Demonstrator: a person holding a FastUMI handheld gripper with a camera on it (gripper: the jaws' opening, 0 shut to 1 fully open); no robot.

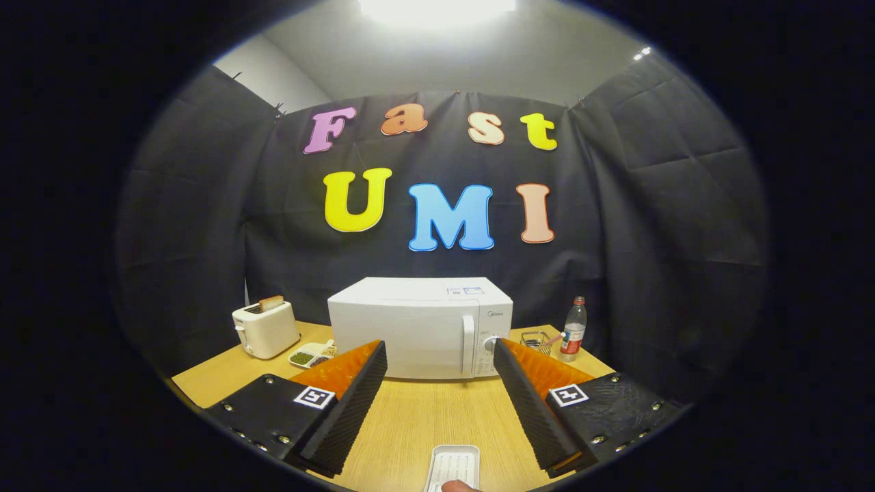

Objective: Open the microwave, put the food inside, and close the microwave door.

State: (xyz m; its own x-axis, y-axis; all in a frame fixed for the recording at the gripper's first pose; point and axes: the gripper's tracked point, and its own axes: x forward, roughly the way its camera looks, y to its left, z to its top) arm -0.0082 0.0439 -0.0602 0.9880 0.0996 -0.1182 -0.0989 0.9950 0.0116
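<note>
1. I see my gripper with its fingers spread wide and nothing between them but bare table; they press on nothing.
2. Microwave: white, standing on the wooden table beyond the fingertips, door shut, its vertical handle and a dial near its right side.
3. Food tray: white, ribbed, lying on the table between the fingers, close in under the gripper; something small and rounded sits at its nearest edge, and I cannot tell what it is.
4. Toaster: white, to the left of the microwave, a slice of bread standing up in its slot.
5. Divided dish: small, between toaster and microwave, holding green and pale bits.
6. Plastic bottle: red cap and label, upright to the right of the microwave.
7. Wire basket: small, just beside the bottle, on its left.
</note>
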